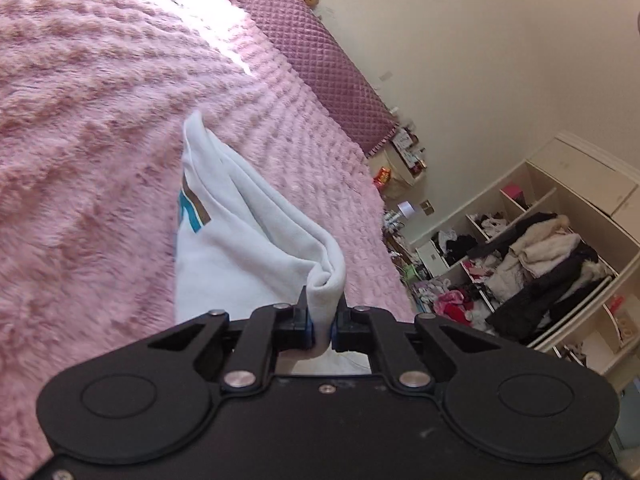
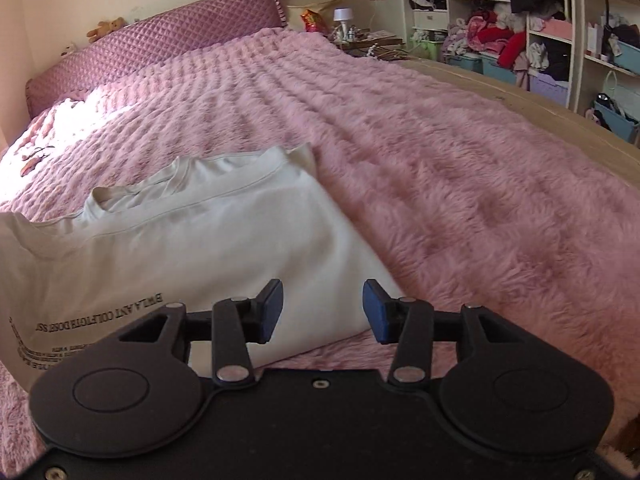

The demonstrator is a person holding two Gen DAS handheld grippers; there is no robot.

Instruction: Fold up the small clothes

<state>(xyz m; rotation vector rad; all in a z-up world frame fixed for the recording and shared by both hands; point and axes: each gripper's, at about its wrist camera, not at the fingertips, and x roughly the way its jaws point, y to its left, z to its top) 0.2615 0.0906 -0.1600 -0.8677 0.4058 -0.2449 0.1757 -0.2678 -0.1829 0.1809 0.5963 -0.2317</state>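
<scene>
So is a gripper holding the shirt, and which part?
The left gripper pinches a bunched fold at the white T-shirt's edge. The right gripper holds nothing; its jaws stand apart.

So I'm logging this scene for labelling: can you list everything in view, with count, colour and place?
T-shirt: one, white with dark print, lying on the blanket, one bunched edge pinched and lifted.
Blanket: one, pink, fluffy, covering the bed.
Bolster pillow: one, purple, quilted, at the bed's head.
Teddy bear: one, brown, behind the pillow.
Table lamp: one, white, on the bedside table.
Shelves: cream, along the wall, stuffed with mixed clothes.
Left gripper: black, shut on the T-shirt.
Right gripper: black with blue pads, open above the T-shirt's corner.
</scene>
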